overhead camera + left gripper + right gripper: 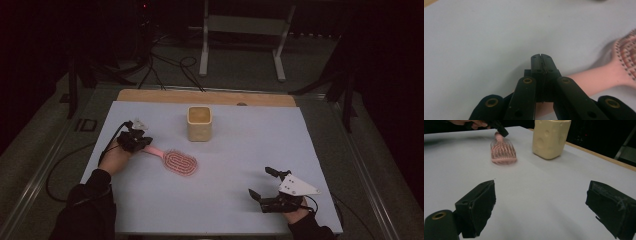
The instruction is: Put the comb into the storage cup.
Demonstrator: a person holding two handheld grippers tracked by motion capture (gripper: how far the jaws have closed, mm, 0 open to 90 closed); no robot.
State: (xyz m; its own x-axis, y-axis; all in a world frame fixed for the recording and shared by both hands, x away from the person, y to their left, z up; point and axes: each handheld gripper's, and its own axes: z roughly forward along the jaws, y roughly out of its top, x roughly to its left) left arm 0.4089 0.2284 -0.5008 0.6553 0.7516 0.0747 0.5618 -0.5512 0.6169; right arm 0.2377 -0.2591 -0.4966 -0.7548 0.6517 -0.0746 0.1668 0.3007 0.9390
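hairbrush (179, 162) on table (240, 200), cup (199, 123) seemingly just behind it

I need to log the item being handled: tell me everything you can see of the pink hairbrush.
The pink hairbrush looks like plastic, with an oval head of ringed bristle rows facing up and a slim, plain handle. It lies flat on the pale table, in front of the cream cup. The left tongs, shut, sit at its handle end.

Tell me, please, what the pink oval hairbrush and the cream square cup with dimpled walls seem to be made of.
The pink oval hairbrush looks like moulded plastic with a matte finish: handle and head share one even pink colour, and thin bristles rise in rows. The cream square cup seems to be matte plastic or perhaps ceramic: its walls are smooth and dull, with round dimples and soft corners. The pictures cannot decide between them.
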